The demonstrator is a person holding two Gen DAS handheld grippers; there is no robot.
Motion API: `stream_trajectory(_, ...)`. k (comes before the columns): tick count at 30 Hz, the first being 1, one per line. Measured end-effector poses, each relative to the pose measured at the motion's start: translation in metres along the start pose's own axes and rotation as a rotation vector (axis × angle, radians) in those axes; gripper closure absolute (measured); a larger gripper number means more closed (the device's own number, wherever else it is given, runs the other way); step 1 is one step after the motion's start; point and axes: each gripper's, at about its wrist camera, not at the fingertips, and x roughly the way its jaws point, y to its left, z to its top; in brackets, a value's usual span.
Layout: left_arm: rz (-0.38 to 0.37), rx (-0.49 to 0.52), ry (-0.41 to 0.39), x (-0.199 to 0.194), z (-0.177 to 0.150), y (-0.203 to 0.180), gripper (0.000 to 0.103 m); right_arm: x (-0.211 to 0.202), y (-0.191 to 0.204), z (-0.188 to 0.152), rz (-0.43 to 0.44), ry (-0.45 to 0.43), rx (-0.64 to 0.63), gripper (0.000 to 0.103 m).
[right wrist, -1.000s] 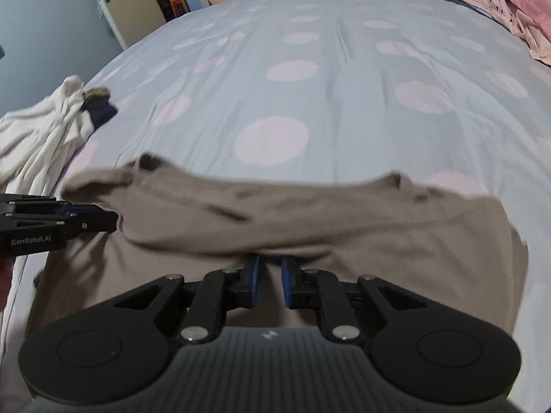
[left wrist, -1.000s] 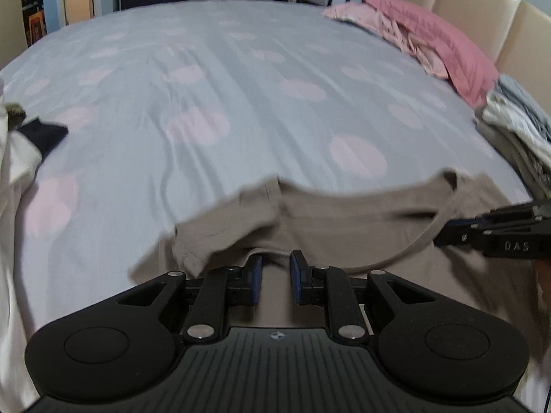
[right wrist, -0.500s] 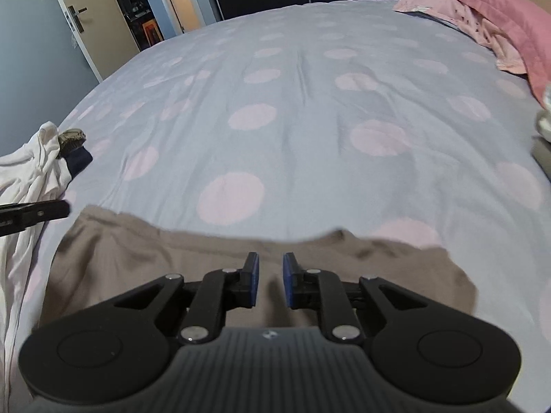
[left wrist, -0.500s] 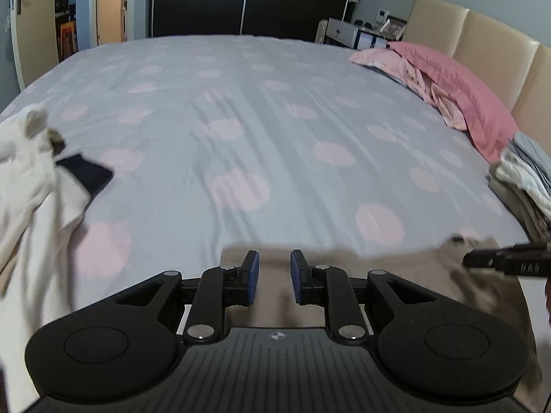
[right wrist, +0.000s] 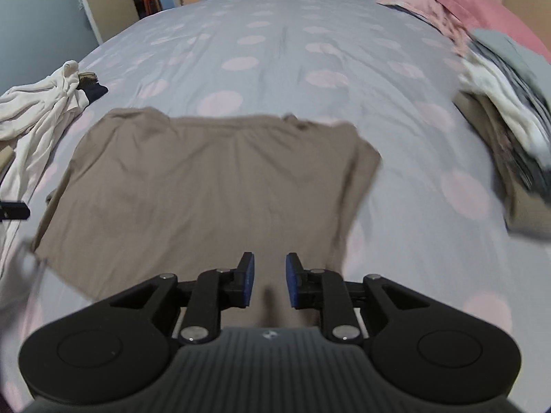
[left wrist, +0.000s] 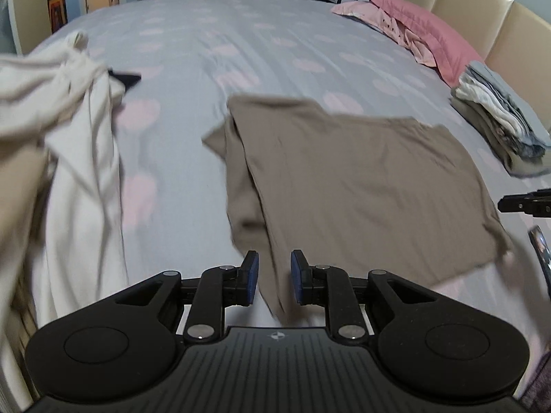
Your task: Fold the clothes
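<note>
Spotted bed [left wrist: 275, 34] w/ taupe shirt [right wrist: 206, 186] flat (both tools open, empty-jawed).

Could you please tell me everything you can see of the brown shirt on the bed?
The brown shirt is a plain taupe garment of soft, thin-looking fabric, lying spread flat on the bed, lightly wrinkled. One side is folded inward, with a sleeve showing along it in the left wrist view. Its near edge runs under both grippers, left and right, whose jaws stand open; neither grips it. White clothes lie beside it, apparently apart.
</note>
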Motion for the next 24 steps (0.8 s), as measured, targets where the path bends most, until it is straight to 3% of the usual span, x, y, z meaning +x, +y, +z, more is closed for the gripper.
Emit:
stream_trajectory(3, 0.006, -0.008, 0.006, -0.001, -0.018, -0.006, 0.074, -0.018, -0.002, -0.027, -0.001, 0.007, 0.011, 0.076)
stream_trajectory(11, 0.042, 0.040, 0.006, -0.002, -0.038, -0.013, 0.074, -0.031, 0.003, -0.084, -0.060, -0.010, -0.154, 0.069)
stream_trajectory(22, 0.061, 0.119, 0.007, 0.013, -0.041, -0.016, 0.074, -0.009, -0.013, -0.071, -0.039, -0.044, -0.094, 0.070)
stream_trajectory(23, 0.058, 0.124, 0.004, 0.014, -0.041, -0.017, 0.074, -0.007, -0.012, -0.071, -0.034, -0.036, -0.091, 0.071)
stream_trajectory(24, 0.049, 0.129, 0.003, 0.015, -0.040, -0.017, 0.074, -0.004, -0.011, -0.071, -0.034, -0.027, -0.092, 0.079)
